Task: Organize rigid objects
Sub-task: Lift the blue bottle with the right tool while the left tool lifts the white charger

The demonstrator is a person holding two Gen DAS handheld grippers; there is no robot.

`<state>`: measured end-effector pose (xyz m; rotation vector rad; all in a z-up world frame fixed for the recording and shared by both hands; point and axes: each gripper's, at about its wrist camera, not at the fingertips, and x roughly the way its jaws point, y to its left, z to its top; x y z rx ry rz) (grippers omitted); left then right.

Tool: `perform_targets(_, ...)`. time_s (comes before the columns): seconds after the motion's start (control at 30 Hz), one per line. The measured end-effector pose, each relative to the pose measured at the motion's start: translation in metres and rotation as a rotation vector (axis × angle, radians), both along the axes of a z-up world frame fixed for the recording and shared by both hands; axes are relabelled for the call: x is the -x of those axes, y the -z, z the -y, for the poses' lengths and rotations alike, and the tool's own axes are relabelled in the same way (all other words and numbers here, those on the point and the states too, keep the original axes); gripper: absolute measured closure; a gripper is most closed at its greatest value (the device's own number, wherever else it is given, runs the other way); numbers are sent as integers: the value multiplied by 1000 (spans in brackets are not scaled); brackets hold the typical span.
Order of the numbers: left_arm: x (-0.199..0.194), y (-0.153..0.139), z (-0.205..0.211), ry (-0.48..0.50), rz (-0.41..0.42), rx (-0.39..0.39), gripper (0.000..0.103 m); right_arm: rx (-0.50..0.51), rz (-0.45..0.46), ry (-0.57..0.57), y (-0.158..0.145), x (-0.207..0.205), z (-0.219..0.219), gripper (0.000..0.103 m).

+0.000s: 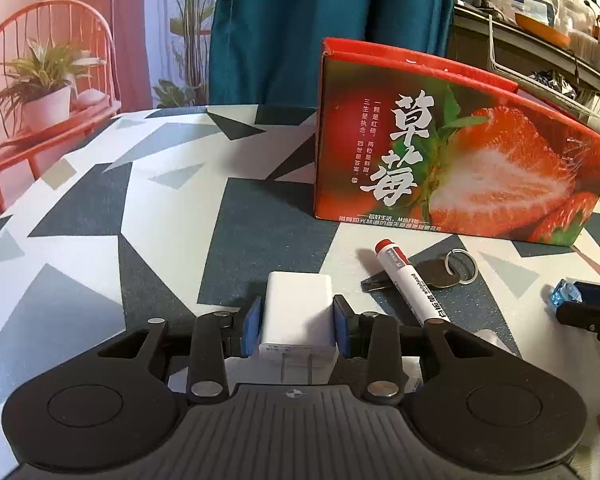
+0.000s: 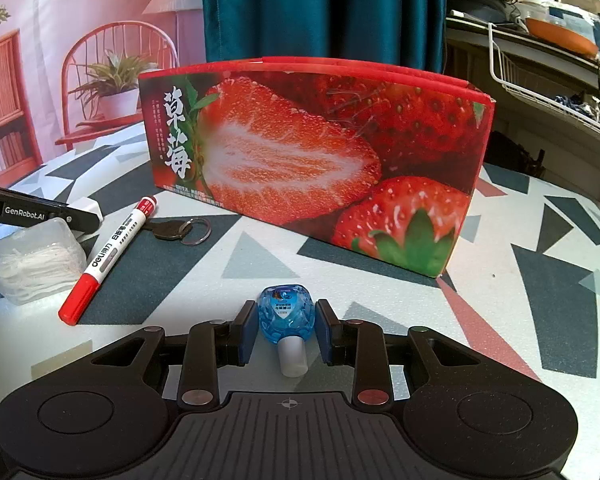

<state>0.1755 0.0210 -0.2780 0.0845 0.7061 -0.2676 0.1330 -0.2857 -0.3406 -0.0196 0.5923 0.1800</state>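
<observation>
On the patterned table [image 1: 80, 208], left jaws clamp charger [image 1: 298, 312] (right jaws flank bottle [image 2: 287, 312]).

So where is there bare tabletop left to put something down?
Free: the patterned tablecloth left of the red strawberry box, and right of it in the right wrist view. Crowded: in front, where red-capped white marker, dark key and clear floss-pick box cluster.

**Where we find things on the table**

We see the tall red cardboard strawberry box [image 2: 312, 168] at the back. Before it, left, the red-capped white marker [image 2: 108, 258] lies across the dark metal key [image 2: 172, 229], beside the clear plastic floss-pick box [image 2: 32, 264].
</observation>
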Motion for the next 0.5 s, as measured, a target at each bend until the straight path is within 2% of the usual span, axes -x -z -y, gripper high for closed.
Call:
perform_targets(0.07,0,0,-2,-5,0,12,66,1,0,0,0,0,0,74)
perform_targets(0.3,-6,-1,-22,-56,-28,138,66,0,0,0,0,0,0,74)
perform_targets(0.5,-5,-5,-22,-64,-7,158,66,1,0,0,0,0,0,74)
